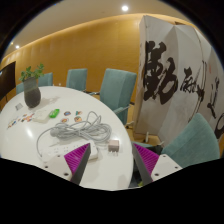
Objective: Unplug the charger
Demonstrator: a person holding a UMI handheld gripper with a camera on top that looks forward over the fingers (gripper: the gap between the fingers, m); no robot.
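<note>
A small white charger plug [113, 146] lies on the white round table [30, 135], just ahead of and between my fingers. A coiled white cable [75, 133] runs from it back across the table. My gripper [110, 160] is open and empty, with its magenta pads [78, 156] either side of bare tabletop close to the table's near edge. The charger is apart from both fingers.
Small items [66, 114] and a green object [53, 115] lie farther back on the table. A dark potted plant [32, 92] stands at the far left. Teal chairs [118, 88] ring the table. A white banner with black calligraphy [178, 85] stands to the right.
</note>
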